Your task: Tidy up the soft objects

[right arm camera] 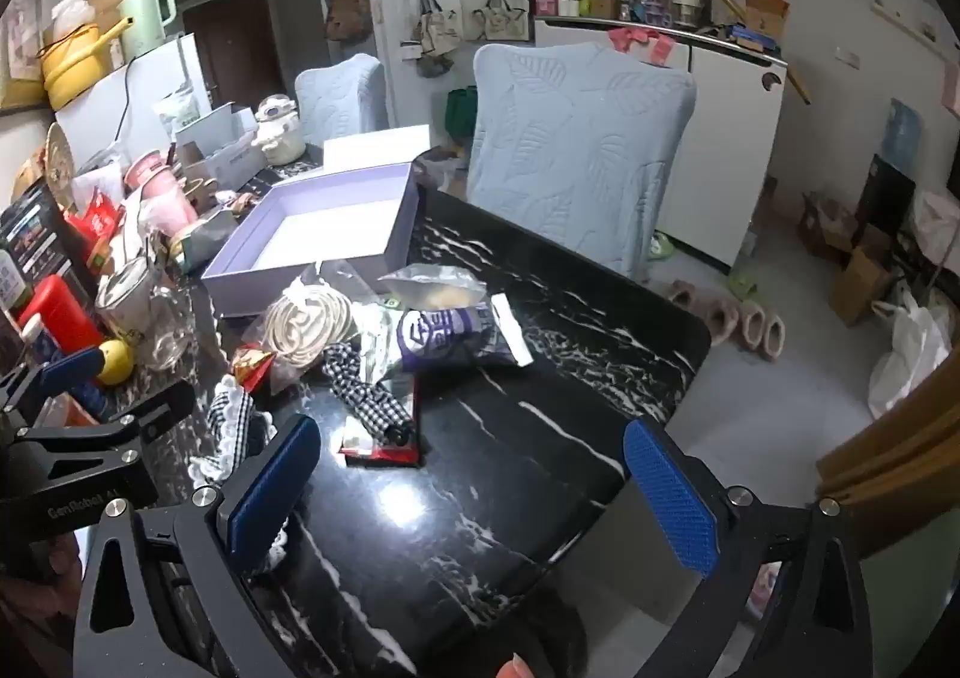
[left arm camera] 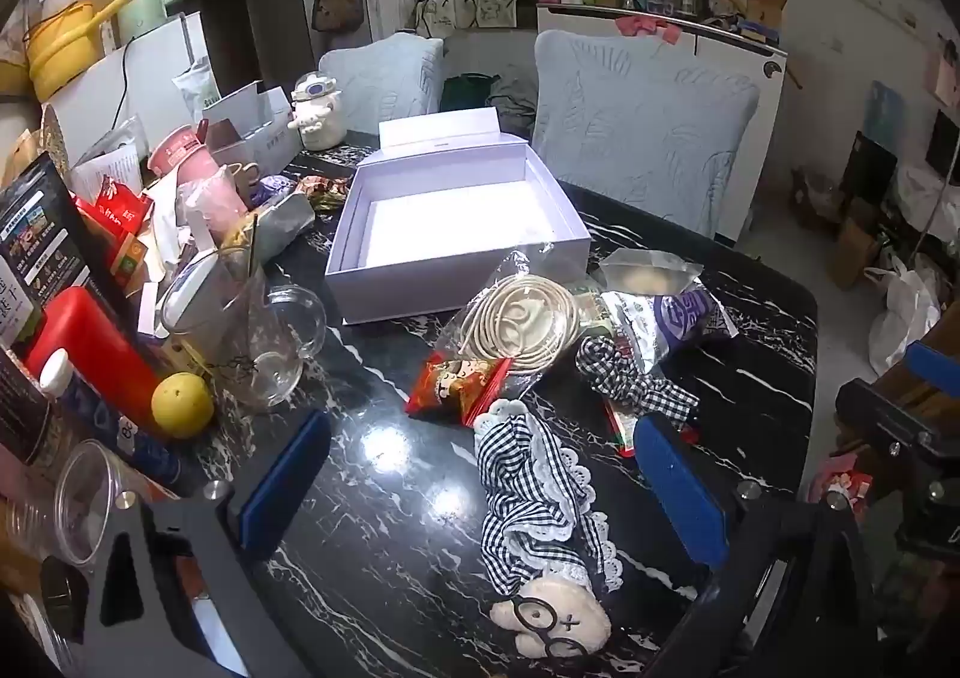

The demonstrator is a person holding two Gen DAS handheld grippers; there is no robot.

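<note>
A plush doll [left arm camera: 540,516] in a checkered dress with lace trim and wire glasses lies on the black marble table [left arm camera: 384,546], between the wide-open fingers of my left gripper [left arm camera: 480,492]. A checkered cloth bow [left arm camera: 630,384] lies just beyond it. An open lavender box [left arm camera: 456,222] stands empty at mid-table. My right gripper [right arm camera: 474,504] is open and empty over bare table near the right edge; the bow [right arm camera: 366,396] and the doll's dress [right arm camera: 231,426] lie to its left.
Snack packets [left arm camera: 456,384], a bagged coil of cord [left arm camera: 522,324] and a purple packet [right arm camera: 450,336] lie by the box. Glass cups [left arm camera: 264,342], a lemon [left arm camera: 180,405] and clutter crowd the left side. Two covered chairs [right arm camera: 576,150] stand behind.
</note>
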